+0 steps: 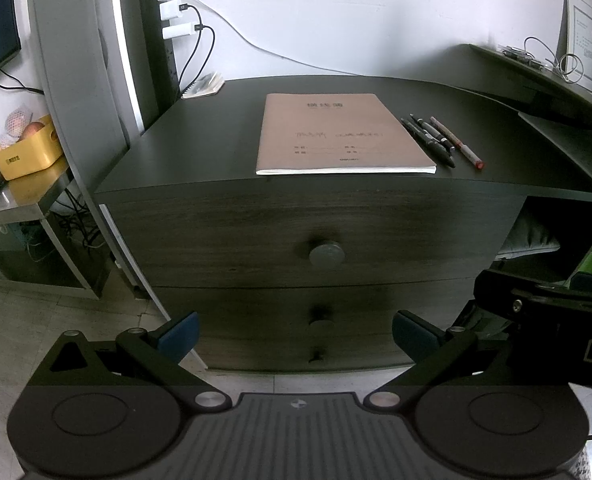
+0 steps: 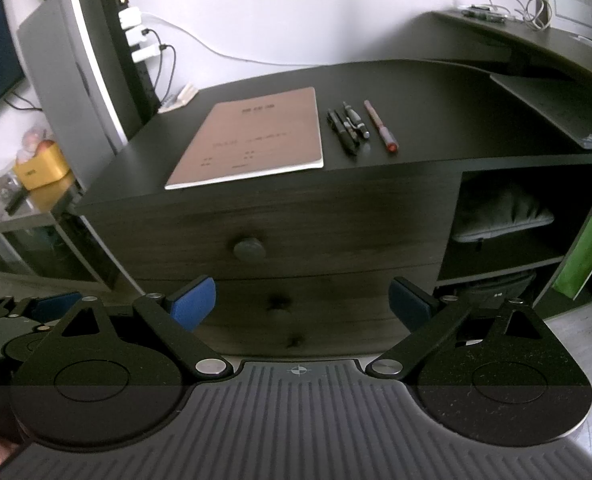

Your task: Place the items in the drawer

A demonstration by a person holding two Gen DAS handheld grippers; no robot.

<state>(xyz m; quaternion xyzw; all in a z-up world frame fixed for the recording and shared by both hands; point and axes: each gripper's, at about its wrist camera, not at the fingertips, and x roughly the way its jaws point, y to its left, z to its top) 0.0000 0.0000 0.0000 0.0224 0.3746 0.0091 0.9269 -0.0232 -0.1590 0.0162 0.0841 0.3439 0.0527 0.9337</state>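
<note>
Both of my claws, left claw (image 1: 293,334) and right claw (image 2: 302,302), gape empty before the shut top drawer, its knob (image 1: 326,253) straight ahead of the left, up-left of the right.

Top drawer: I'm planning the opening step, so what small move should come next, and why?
Probably bring the open left gripper up to the top drawer's round knob: the drawer is shut, and the notebook and pens lie on the cabinet top.

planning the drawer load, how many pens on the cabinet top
4: three dark pens bunched right of the notebook, one red pen beyond them; bunching may hide another.
</note>
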